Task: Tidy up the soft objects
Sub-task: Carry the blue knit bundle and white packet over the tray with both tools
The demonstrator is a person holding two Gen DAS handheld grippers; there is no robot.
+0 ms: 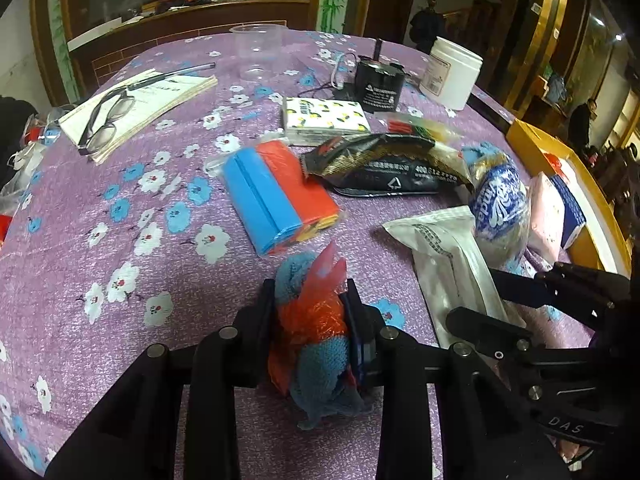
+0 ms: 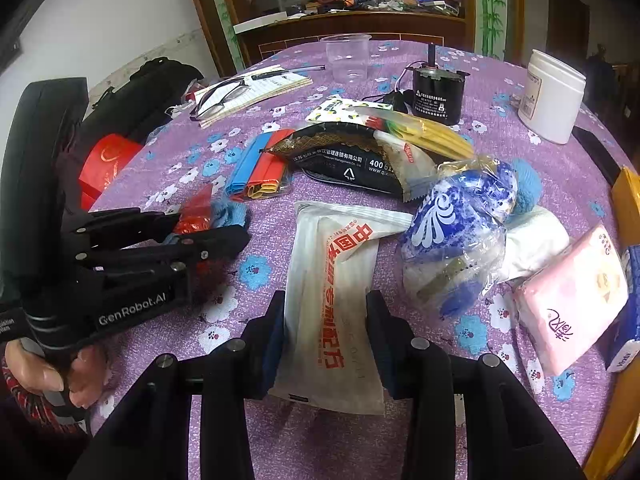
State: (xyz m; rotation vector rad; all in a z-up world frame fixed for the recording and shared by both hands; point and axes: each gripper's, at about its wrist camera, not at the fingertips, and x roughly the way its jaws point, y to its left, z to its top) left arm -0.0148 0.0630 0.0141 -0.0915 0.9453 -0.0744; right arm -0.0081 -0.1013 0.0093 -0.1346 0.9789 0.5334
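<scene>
Purple cloth point(image 1: 120, 216): floral cover over the whole table, strewn with soft packs and a few vessels.
Yellow box point(image 1: 532, 140): open at the far right edge; pink tissue pack point(image 2: 576, 300) tilted over its rim, blue pack just beside it.
White pouch point(image 2: 336, 292): long sealed sachet with red lettering, flat on the cloth, near end between the right gripper point(image 2: 326, 332) pads; pads at its two sides, whether pressing cannot be told.
Clear bag point(image 2: 452, 232): blue-and-white print, stuffed with wrapped soft items, blue knit ball touching behind it.
Black snack bag point(image 1: 380, 164): sealed, lying across the middle, yellow-and-red packet behind it.
Clear sleeve point(image 1: 276, 196): rolled blue and orange sheets inside, near the centre.
White jar point(image 1: 450, 72): upright at the far side, contents not visible.
Black canister point(image 1: 378, 84): upright beside the jar, cord trailing.
Clear cup point(image 1: 258, 52): upright at the far edge, looks empty.
Blue knit bundle point(image 1: 316, 344): wrapped in orange-red mesh bag, clamped tight in the left gripper point(image 1: 310, 308), low over the near cloth.
</scene>
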